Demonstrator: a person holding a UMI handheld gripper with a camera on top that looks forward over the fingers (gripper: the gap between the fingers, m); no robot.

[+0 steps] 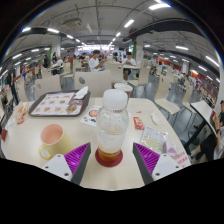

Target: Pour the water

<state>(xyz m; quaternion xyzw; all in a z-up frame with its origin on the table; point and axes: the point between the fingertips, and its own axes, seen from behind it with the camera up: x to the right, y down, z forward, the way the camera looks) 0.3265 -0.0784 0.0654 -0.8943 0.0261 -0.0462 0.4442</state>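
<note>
The gripper (109,158) stood wide around the upright water bottle (111,128) on the desk (60,165), seemingly lined up for a grasp, while the pink cup (50,139) waited nearby for pouring.

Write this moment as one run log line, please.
task: pour water | gripper: open, jaws either side of water bottle | bottle: upright on table, cap on | pink cup: beside, upright | pour: not started
</note>
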